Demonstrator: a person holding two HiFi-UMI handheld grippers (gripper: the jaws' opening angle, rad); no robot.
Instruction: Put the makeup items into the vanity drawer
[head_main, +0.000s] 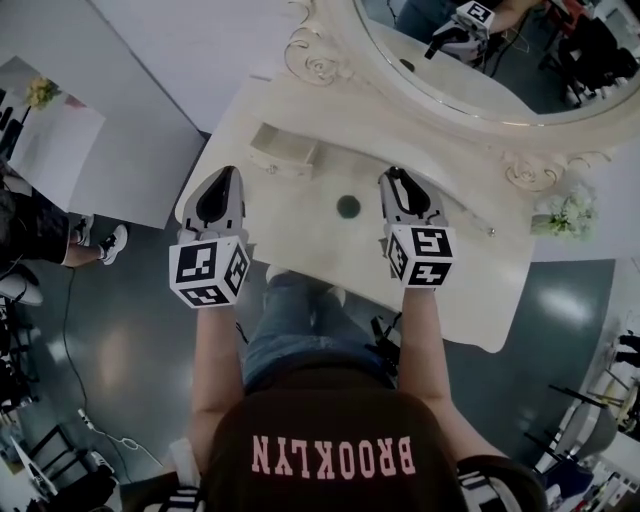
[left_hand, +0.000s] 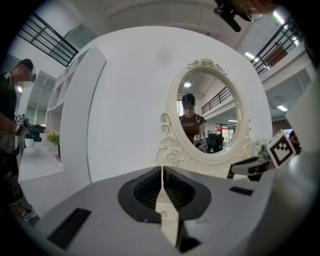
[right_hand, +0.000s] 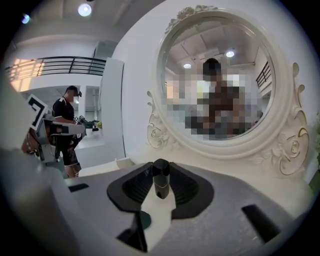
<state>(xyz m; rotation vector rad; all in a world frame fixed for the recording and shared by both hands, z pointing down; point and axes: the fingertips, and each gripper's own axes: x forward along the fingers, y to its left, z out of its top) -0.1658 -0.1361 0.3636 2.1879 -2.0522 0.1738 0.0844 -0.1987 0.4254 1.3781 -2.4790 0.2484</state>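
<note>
A: Any writing? Shirt (head_main: 335, 440) reads "BROOKLYN" in pink capitals, back to front in the head view. Marker cubes carry only black-and-white squares.

B: Left gripper (head_main: 224, 180)?

A: Forearm stretched forward over the left edge of the cream desk (head_main: 300, 235), pointing toward the oval mirror (head_main: 470, 95), slightly down. Jaws pressed together, nothing between them.

B: Right gripper (head_main: 397, 182)?

A: Parallel to the left, over the middle of the desk. Jaws partly apart and clamped on a small dark tube (right_hand: 160, 179), upright, no label legible.

B: The rest?

A: Small drawer (head_main: 283, 150) at back left, open, well apart from the tube. Dark round disc (head_main: 348, 207) lies on the desk between the grippers, nearer the right.
</note>
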